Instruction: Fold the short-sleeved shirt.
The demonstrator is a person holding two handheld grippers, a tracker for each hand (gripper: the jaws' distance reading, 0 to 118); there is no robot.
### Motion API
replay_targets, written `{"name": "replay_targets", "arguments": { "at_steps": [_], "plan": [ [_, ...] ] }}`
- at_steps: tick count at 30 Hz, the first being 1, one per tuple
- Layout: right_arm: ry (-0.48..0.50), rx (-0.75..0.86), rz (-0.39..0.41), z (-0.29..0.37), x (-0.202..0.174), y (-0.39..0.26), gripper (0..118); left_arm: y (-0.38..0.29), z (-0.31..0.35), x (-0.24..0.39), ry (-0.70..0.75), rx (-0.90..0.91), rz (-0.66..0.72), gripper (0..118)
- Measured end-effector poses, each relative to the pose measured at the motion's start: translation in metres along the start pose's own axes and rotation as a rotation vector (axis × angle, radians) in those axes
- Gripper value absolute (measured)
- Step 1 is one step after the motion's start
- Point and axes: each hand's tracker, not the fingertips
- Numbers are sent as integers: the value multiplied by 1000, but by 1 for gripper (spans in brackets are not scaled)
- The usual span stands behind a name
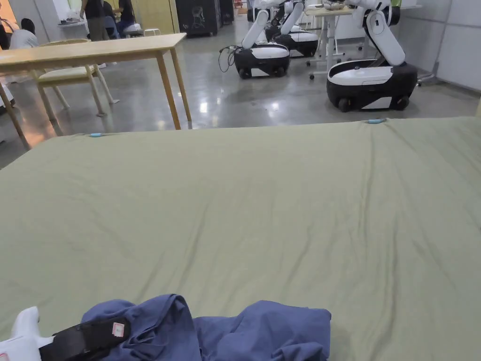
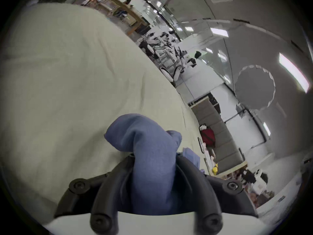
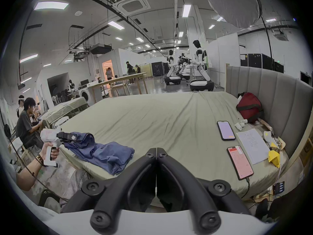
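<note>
1. We see a wide bed (image 1: 263, 197) under a wrinkled olive-green sheet; a grey padded headboard (image 3: 271, 92) stands at its right side
2. The blue shirt (image 1: 263, 329) lies crumpled at the near edge of the bed, one end lifted
3. The left tongs (image 2: 155, 155) pinch a fold of the shirt between both jaws; a hand (image 3: 49, 152) holds their white handle just off the bed's edge
4. The right tongs (image 3: 156, 149) are pressed together on nothing, near the bed's near edge and apart from the shirt
5. Two phones (image 3: 226, 130), a sheet of paper (image 3: 252, 143) and a red bag (image 3: 250, 106) sit near the headboard
6. Beyond the bed, a glossy grey floor (image 1: 235, 94) carries a wooden table (image 1: 94, 49) and white wheeled robots (image 1: 371, 80); people sit off to the left
</note>
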Motion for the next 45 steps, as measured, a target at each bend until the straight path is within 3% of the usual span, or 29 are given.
{"name": "replay_targets", "arguments": {
  "at_steps": [5,9,15,16,17,19,20,22,26,29,34,36,37,38,39,40,42,45],
  "plan": [
    [1,-9,7,2,2,-2,0,-15,-40,103,235,-123,-259,23],
    [-13,-9,-9,6,9,-7,0,-27,-85,137,130,-215,-291,23],
    [-49,-7,-30,20,23,-15,0,-69,-171,156,231,-327,-375,23],
    [-58,-6,-32,24,26,-16,0,-73,-180,154,238,-341,-363,28],
    [-71,-4,-38,29,31,-17,0,-76,-186,152,243,-354,-356,43],
    [-96,-1,-51,35,37,-19,0,-79,-187,150,167,-346,-301,99],
    [-110,1,-58,38,41,-21,0,-81,-188,149,66,-347,-247,116],
    [-131,2,-72,41,46,-23,0,-84,-191,150,2,-381,-193,118],
    [-142,1,-94,41,49,-25,0,-83,-188,152,61,-374,-253,118],
    [-144,-7,-92,40,48,-26,0,-70,-165,153,3,-325,-192,118],
    [-131,-20,-68,33,42,-22,0,-25,-85,146,-150,-137,-89,115],
    [-119,-20,-66,28,39,-21,0,-11,-53,136,-161,-59,-74,109],
    [-108,-21,-64,25,38,-21,0,-7,-39,128,-129,-27,-87,93],
    [-98,-22,-61,21,36,-20,0,-5,-28,119,-81,0,-97,68],
    [-90,-24,-59,18,34,-20,0,-9,-22,115,-28,7,-109,31],
    [-79,-27,-56,14,32,-19,0,-11,-21,106,43,2,-117,0],
    [-59,-32,-47,9,27,-18,0,-20,-26,90,129,-46,-123,0],
    [-40,-32,-35,6,20,-16,0,-33,-55,68,56,-127,-114,0]
  ]
}}
